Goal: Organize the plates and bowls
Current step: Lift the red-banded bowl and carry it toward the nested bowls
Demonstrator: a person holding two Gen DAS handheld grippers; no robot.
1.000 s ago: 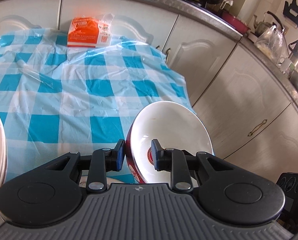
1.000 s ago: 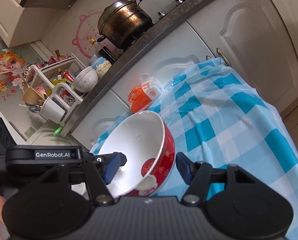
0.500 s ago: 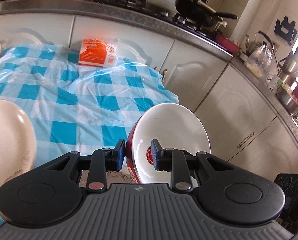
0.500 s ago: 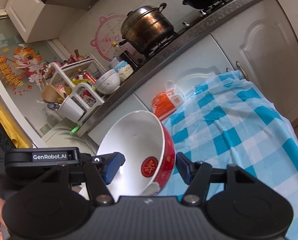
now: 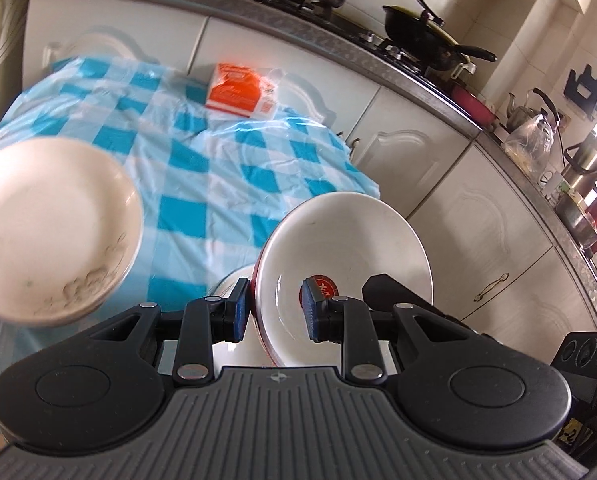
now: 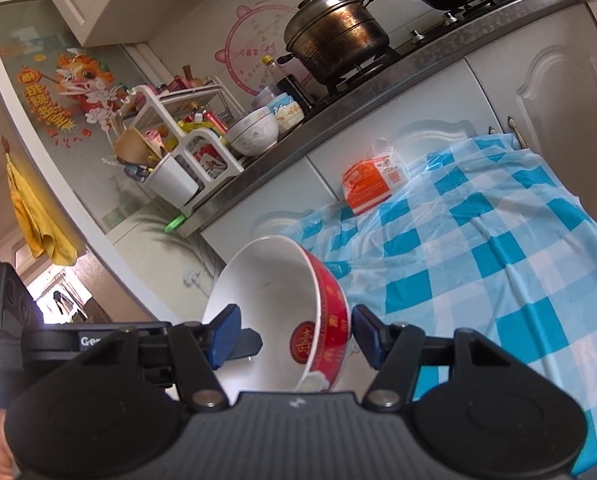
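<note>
Both red-and-white ceramic bowls empty, lifted over blue-checked tablecloth (image 5: pixel 186 208). Left gripper (image 5: pixel 276 310) pinches rim of one bowl (image 5: pixel 350 240). Right gripper (image 6: pixel 294 334) clamps the other bowl (image 6: pixel 274 300) across its wall. Empty cream plate (image 5: pixel 50 224) left.

Both held bowls (image 5: pixel 350 248) have swung left; a plate (image 5: pixel 50 224) appeared.

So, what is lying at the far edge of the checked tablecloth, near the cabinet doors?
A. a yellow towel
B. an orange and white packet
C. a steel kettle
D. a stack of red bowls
B: an orange and white packet lies on the blue checked tablecloth at its far edge, just in front of the white cabinet doors, in both wrist views.
</note>
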